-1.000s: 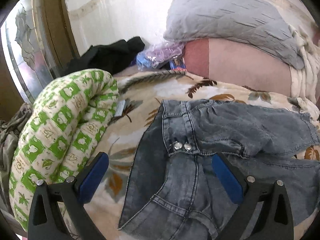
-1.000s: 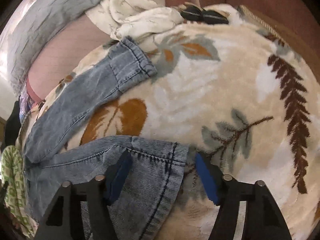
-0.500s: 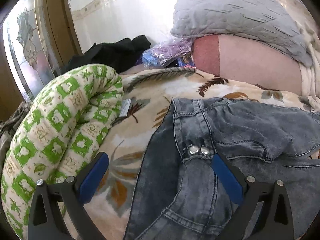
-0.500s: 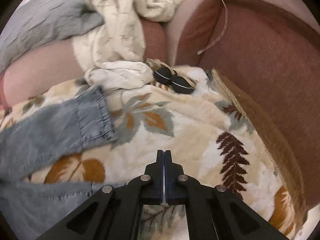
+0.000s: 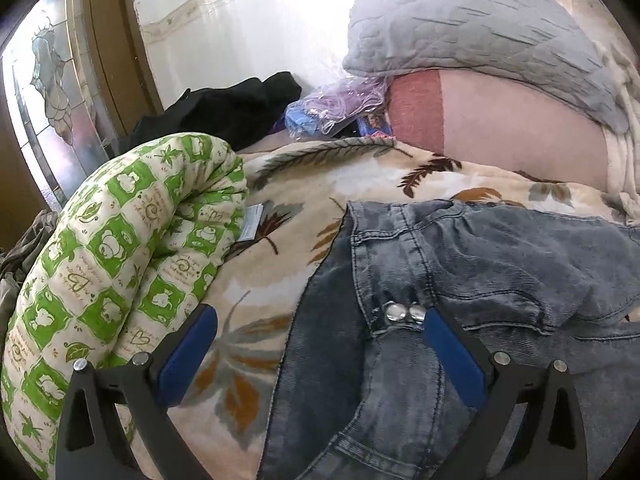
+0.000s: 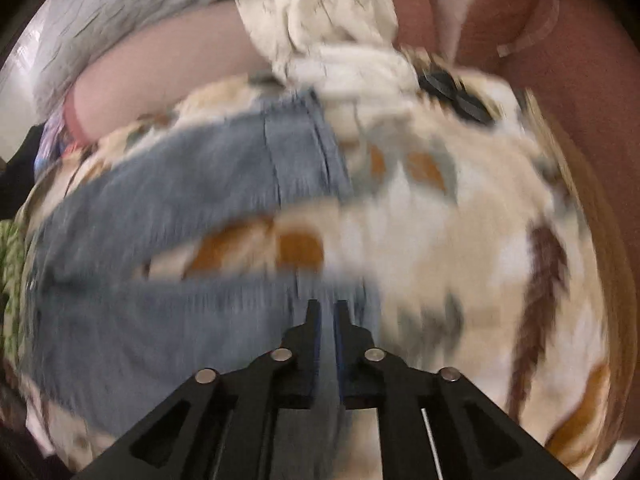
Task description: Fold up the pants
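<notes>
Grey-blue denim pants (image 5: pixel 460 280) lie on a leaf-patterned blanket (image 5: pixel 320 184). Their waistband with two metal snaps (image 5: pixel 404 312) sits between the fingers of my left gripper (image 5: pixel 320 328), which is open and hovers over the waist. In the right wrist view, blurred by motion, the two legs (image 6: pixel 180 184) spread across the blanket (image 6: pixel 460 240). My right gripper (image 6: pixel 325 312) has its jaws nearly closed with a narrow gap, over the hem of the nearer leg (image 6: pixel 224 320); whether cloth is pinched cannot be told.
A rolled green-and-white quilt (image 5: pixel 120 264) lies left of the pants. A grey pillow (image 5: pixel 480 24) and pink cushion (image 5: pixel 500 128) sit behind, with black clothing (image 5: pixel 224 112) and a plastic bag (image 5: pixel 336 108). Cream fabric (image 6: pixel 340 20) and dark sunglasses (image 6: pixel 456 96) lie by the brown sofa arm (image 6: pixel 592 80).
My right gripper shut after one second ago, swung up toward the sofa arm, and has now dropped back over the near leg hem with jaws slightly parted. My left gripper shifted slightly left, staying open.
</notes>
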